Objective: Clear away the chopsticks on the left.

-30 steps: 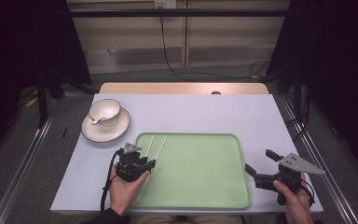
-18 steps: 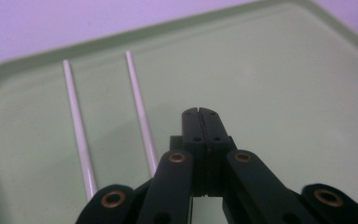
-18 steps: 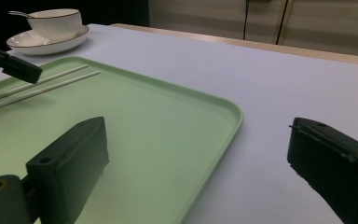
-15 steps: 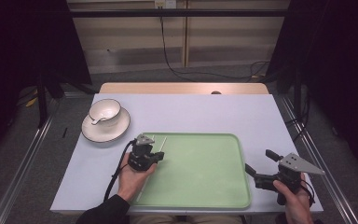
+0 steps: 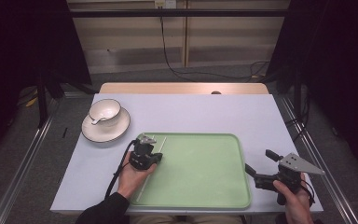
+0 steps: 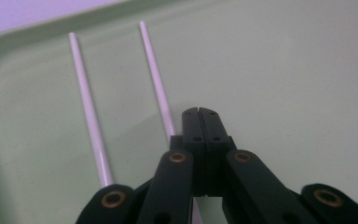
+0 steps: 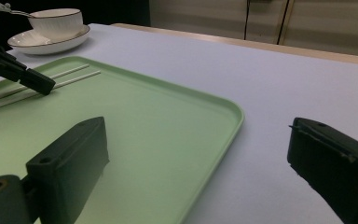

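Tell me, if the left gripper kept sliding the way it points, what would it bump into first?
Probably the far rim of the green tray. The left gripper, jaws shut, points along the tray floor beside two white sticks, which run the same way, so it would likely graze past them.

Lab-style recording booth, not home or kitchen. Black curtains (image 5: pixel 23 42) hang along both sides, closing off work area. Metal floor rails (image 5: pixel 23 163) run beside counter (image 5: pixel 191 112), which wears plain pale cover over wooden top. Loose cables (image 5: pixel 177 70) trail across grey floor toward wall socket (image 5: pixel 164 3). Bare beige wall panels (image 5: pixel 135 32) behind. Staged props sparse: green tray (image 5: pixel 200 168), cup on saucer (image 5: pixel 105 120).
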Tool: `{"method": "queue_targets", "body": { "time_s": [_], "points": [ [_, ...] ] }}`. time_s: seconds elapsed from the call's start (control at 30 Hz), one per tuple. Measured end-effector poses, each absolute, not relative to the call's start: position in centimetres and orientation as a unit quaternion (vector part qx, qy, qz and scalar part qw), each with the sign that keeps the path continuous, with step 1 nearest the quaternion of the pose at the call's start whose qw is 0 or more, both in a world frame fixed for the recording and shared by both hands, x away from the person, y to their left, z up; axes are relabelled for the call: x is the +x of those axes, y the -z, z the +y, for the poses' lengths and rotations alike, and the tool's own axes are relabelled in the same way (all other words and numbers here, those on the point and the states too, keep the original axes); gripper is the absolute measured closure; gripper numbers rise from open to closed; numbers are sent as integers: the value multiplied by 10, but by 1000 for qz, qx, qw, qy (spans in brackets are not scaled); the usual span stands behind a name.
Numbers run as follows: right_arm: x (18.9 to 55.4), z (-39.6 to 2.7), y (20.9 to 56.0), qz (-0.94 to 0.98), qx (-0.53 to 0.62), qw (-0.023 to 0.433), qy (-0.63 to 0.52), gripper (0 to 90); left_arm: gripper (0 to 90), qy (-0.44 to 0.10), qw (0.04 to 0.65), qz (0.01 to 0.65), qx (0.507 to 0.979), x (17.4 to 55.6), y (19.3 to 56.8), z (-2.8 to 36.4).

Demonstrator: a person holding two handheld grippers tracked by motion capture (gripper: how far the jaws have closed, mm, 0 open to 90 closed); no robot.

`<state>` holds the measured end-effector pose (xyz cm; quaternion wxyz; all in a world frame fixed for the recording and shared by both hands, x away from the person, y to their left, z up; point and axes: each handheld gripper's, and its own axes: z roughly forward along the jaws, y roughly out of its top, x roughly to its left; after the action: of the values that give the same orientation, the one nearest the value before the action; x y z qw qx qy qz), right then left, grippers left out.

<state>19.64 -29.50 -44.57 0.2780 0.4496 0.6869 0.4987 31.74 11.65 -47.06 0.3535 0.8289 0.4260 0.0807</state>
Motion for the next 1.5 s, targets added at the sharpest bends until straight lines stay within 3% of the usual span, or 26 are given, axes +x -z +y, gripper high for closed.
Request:
{"method": "queue_targets", "body": {
  "time_s": [0.13,0.8,1.5],
  "points": [
    [196,-295,446,687,449,278,-498,51,900,-105,338,437,827,316,469,119],
    [196,-295,446,687,450,279,-498,51,900,-126,335,458,814,312,470,142],
    [196,-295,445,685,452,279,-498,51,900,-122,352,476,797,309,472,157]
  ]
}}
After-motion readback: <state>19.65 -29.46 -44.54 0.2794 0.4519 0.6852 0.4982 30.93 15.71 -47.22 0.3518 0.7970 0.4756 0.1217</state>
